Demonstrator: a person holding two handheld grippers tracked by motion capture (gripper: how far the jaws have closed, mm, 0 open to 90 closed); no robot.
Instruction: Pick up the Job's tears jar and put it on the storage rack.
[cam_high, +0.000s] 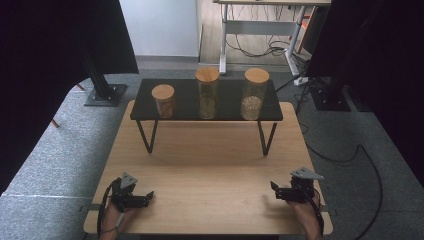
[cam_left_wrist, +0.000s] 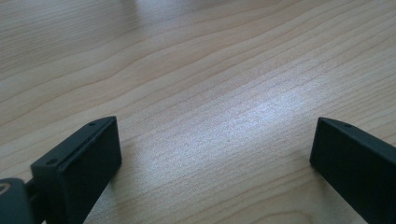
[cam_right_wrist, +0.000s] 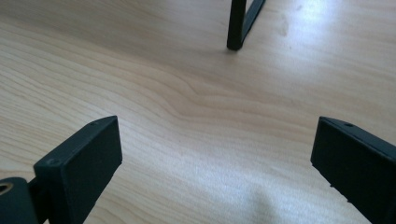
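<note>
On bare table (cam_high: 210, 165), left tongs (cam_high: 148, 196), right tongs (cam_high: 274, 188), both agape, empty.

Lab: black curtains (cam_high: 60, 35), floor cables (cam_high: 260, 50), stand bases (cam_high: 105, 95).

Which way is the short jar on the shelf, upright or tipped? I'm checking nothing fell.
Upright: the short jar stands on the black shelf, wooden lid on top.

No legible text, label, brand, number or sign appears on any surface. The three jars (cam_high: 207, 92) on the black shelf (cam_high: 227, 114) carry no readable marking, and the wooden table (cam_high: 210, 165) is unmarked.
</note>
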